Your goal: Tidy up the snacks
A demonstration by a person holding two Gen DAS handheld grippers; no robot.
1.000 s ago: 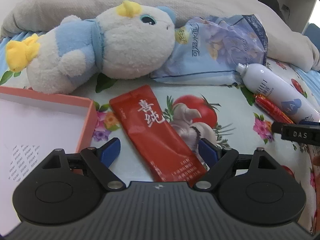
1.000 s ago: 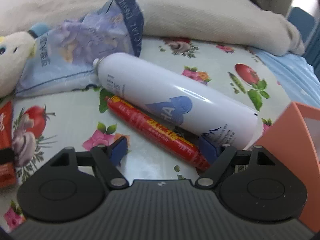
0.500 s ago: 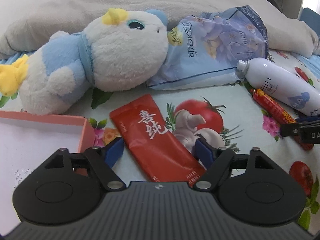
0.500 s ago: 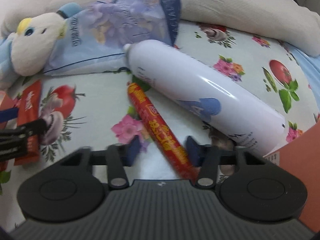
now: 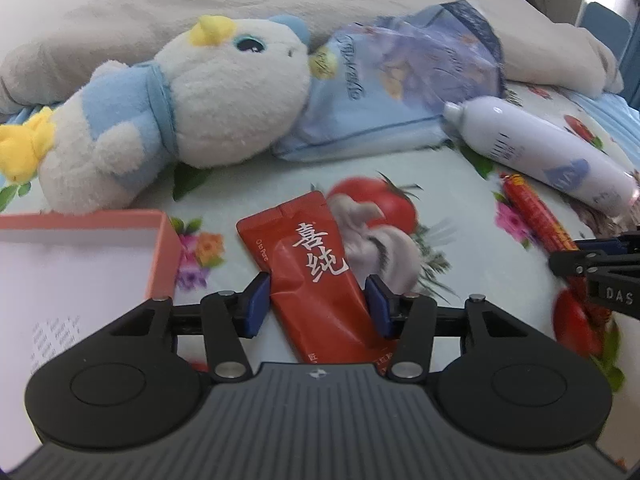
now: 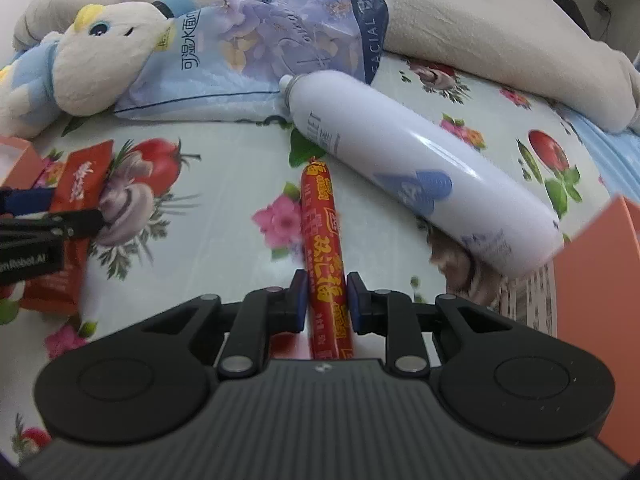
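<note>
A red sachet [image 5: 308,264] with white characters lies on the flowered sheet, its near end between the blue pads of my left gripper [image 5: 318,306]. The jaws are closing and the pads touch both edges, so the foil buckles. A long red sausage stick [image 6: 320,216] points away from my right gripper [image 6: 326,300]. Those jaws are closing too, and both pads press on its near part. The left wrist view also catches the sausage stick [image 5: 532,216] at the right, with the right gripper [image 5: 592,272] on it. In the right wrist view the sachet [image 6: 84,176] lies at the left.
A white and blue plush toy [image 5: 192,112] and a pale blue tissue pack [image 5: 392,92] lie behind the snacks. A white spray bottle [image 6: 408,160] lies beside the sausage. A pink open box [image 5: 164,256] stands left, an orange box [image 6: 600,264] right, and a grey blanket [image 5: 280,4] lies behind.
Both pairs of jaws have narrowed, the left onto the sachet's edges and the right onto the sausage. The sausage has swung from slanted to pointing straight ahead, away from the bottle.
</note>
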